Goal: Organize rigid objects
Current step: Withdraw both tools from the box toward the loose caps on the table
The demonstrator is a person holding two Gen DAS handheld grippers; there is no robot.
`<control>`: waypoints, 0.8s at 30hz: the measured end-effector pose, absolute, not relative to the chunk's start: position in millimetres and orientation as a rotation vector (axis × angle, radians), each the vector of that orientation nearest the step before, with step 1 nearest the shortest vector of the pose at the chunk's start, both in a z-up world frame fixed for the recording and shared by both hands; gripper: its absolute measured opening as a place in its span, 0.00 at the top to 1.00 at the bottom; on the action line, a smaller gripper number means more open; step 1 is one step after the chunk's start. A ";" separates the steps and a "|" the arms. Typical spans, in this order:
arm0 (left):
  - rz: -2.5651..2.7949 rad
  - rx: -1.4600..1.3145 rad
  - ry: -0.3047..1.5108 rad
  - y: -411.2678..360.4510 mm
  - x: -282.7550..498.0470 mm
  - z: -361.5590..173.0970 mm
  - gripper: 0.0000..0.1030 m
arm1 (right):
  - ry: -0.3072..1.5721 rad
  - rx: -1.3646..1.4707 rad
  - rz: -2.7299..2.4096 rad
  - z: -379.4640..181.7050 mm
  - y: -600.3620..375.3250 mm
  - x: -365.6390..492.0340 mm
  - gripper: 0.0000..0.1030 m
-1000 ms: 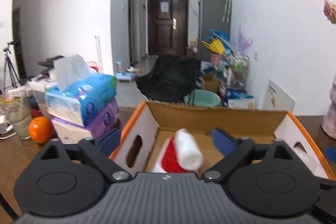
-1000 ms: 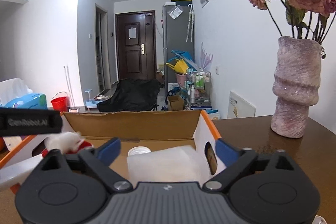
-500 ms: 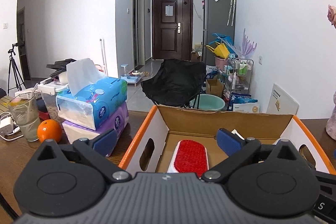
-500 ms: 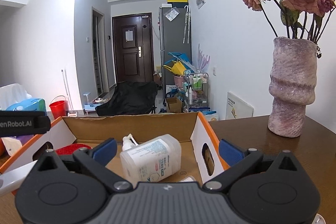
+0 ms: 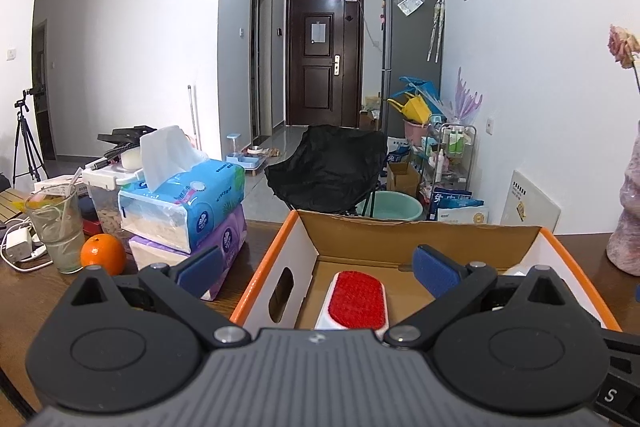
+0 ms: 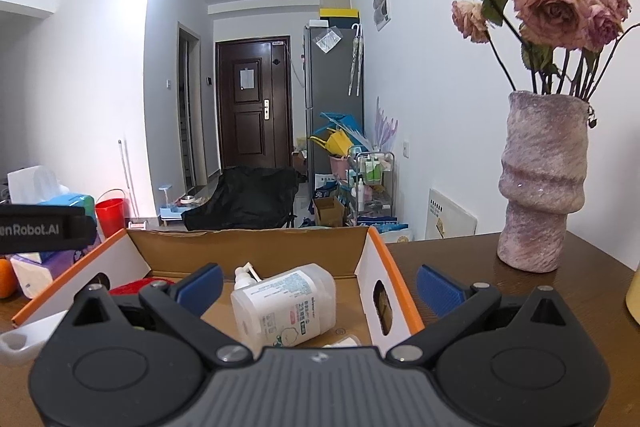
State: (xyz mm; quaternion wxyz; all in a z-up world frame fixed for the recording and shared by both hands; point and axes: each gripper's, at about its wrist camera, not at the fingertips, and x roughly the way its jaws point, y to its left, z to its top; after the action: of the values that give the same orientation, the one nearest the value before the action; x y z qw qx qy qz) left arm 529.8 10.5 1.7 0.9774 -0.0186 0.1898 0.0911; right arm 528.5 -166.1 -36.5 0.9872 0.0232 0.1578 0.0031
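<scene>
Nearest in the left wrist view, the left gripper has its blue-padded fingers spread wide with nothing between them. Just beyond and between them lies the red-faced brush, flat on the floor of the cardboard box, toward its left side. The left finger hangs outside the box's left wall, the right one over its inside.

The right gripper is likewise spread wide and empty. The clear pump bottle lies on its side in the box, just ahead of the gap and nearer the left finger, pump pointing far-left. The right finger sits outside the box's right wall, over the brown desk.

Farther left stand stacked tissue packs, an orange and a glass; farther right, a pink vase of roses.
</scene>
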 end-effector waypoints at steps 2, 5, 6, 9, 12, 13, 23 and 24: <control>0.178 -0.037 0.379 9.1 522.8 3.1 0.00 | 0.313 0.045 0.007 -34.9 -167.7 521.8 0.00; 0.171 -0.037 0.375 7.1 512.0 5.2 0.00 | 0.307 0.042 0.004 -33.0 -169.9 512.0 0.00; 0.170 -0.038 0.374 6.6 508.6 6.1 0.00 | 0.306 0.042 0.002 -32.4 -170.4 508.8 0.00; 0.168 -0.039 0.374 5.4 499.9 6.8 0.00 | 0.307 0.045 0.001 -31.7 -172.9 498.4 0.00; 0.166 -0.045 0.375 4.0 488.5 8.0 0.00 | 0.306 0.045 0.000 -30.0 -175.0 487.5 0.00; 0.165 -0.047 0.375 4.2 484.9 8.0 0.00 | 0.305 0.046 -0.001 -29.6 -175.9 483.0 0.00; 0.159 -0.049 0.377 -0.9 444.4 10.0 0.00 | 0.299 0.065 -0.027 -30.0 -189.9 440.0 0.00; 0.159 -0.050 0.377 -1.6 439.8 10.1 0.00 | 0.298 0.067 -0.029 -30.1 -191.5 435.6 0.00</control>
State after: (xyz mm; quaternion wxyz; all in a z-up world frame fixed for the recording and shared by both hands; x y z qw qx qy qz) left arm 439.8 -1.6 10.1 0.9789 -0.0248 0.1872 0.0788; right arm 435.6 -191.5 -30.1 0.9883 0.0332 0.1485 -0.0144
